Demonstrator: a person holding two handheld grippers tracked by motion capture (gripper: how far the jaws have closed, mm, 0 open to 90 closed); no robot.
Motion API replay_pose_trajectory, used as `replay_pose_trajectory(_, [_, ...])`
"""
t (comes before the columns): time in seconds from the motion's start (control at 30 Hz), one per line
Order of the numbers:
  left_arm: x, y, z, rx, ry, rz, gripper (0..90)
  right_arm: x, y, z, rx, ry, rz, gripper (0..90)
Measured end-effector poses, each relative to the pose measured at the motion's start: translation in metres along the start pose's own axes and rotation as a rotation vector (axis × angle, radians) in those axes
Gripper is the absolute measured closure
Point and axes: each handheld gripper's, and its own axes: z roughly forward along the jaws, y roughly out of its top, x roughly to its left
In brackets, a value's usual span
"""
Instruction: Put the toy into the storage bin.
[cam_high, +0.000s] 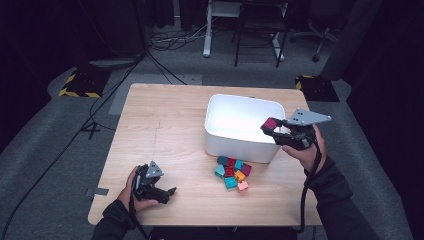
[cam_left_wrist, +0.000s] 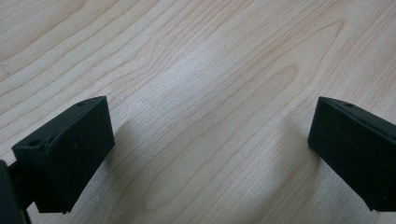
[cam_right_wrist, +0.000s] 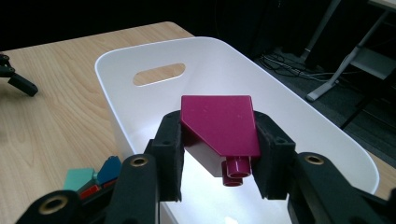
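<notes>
My right gripper is shut on a magenta block, holding it over the near right rim of the white bin. The bin's inside looks bare where it shows. A pile of several coloured blocks lies on the table just in front of the bin; a teal one from it peeks in at the lower left of the right gripper view. My left gripper rests low over bare wood at the near left, its jaws wide open with nothing between them.
The wooden table has bare room on its left half. Beyond its far edge stand chair and desk legs, with cables on the grey floor. The far tip of the left gripper shows at the left edge of the right gripper view.
</notes>
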Motion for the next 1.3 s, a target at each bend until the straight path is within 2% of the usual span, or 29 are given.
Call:
replay_pose_trajectory(0.13, [0.0, 0.0, 0.0, 0.001, -0.002, -0.002, 0.5, -0.005, -0.001, 0.01, 0.013, -0.003, 0.022, 59.0])
replay_pose_trajectory(0.17, [0.0, 0.0, 0.0, 0.001, -0.002, -0.002, 0.5, -0.007, -0.001, 0.012, 0.018, -0.007, 0.013, 59.0])
replay_pose_trajectory(0.37, [0.0, 0.0, 0.0, 0.001, -0.002, -0.002, 0.5, -0.013, -0.002, 0.025, 0.058, -0.015, 0.034, 59.0])
replay_pose_trajectory(0.53, [0.0, 0.0, 0.0, 0.0, 0.0, 0.0, 0.5, -0.016, -0.005, 0.03, 0.072, -0.02, 0.056, 59.0])
replay_pose_trajectory(0.57, [0.0, 0.0, 0.0, 0.001, -0.002, 0.0, 0.5, -0.018, -0.006, 0.032, 0.073, -0.02, 0.044, 59.0])
replay_pose_trajectory(1.07, [0.0, 0.0, 0.0, 0.001, -0.003, -0.002, 0.5, -0.021, -0.008, 0.037, 0.095, -0.034, 0.058, 58.7])
replay_pose_trajectory(1.3, [0.0, 0.0, 0.0, 0.0, 0.0, 0.001, 0.5, -0.021, -0.008, 0.037, 0.087, -0.036, 0.063, 55.6])
